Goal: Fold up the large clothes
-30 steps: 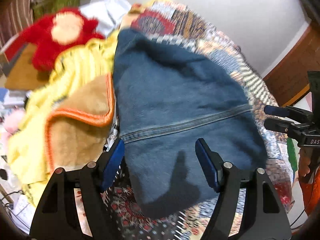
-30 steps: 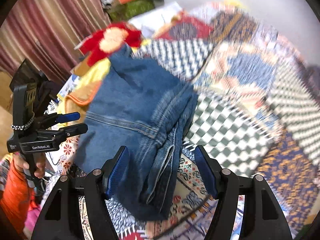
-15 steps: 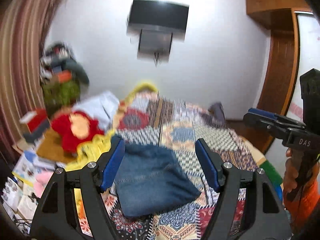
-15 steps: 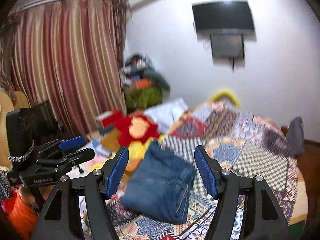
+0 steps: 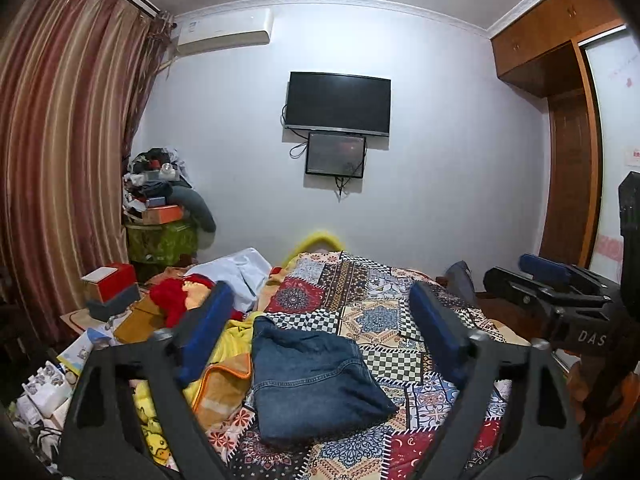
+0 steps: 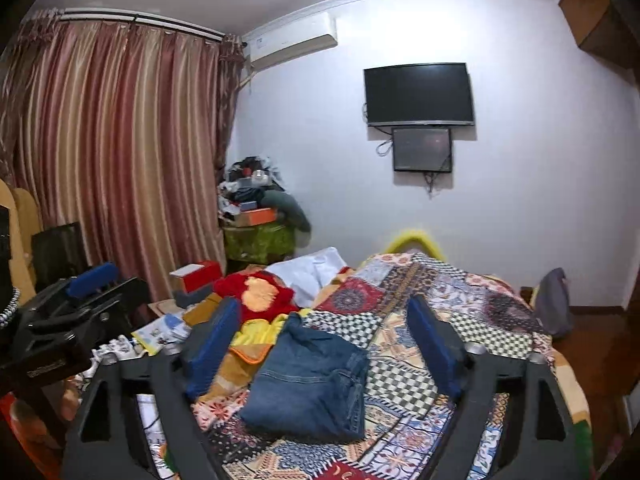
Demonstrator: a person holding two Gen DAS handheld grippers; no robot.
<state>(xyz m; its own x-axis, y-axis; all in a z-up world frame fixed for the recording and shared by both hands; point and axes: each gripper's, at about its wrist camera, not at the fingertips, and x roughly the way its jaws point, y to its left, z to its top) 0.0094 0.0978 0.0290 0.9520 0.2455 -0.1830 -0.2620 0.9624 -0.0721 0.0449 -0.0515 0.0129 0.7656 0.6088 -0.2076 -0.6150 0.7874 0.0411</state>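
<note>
The folded jeans [image 5: 316, 380] lie on the patchwork bedspread [image 5: 400, 320] — ahead of and below the left gripper [image 5: 320, 340] and right gripper [image 6: 320, 344], both spread apart and empty, neither clearly nearer.

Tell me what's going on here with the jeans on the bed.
A person holds a pair of tongs in each hand, doing laundry folding. The blue jeans lie folded into a compact stack on the patchwork bedspread, beside a yellow blanket. The left tongs and right tongs are both open and empty, held up off the bed and apart from the jeans. The fold looks done.
</note>
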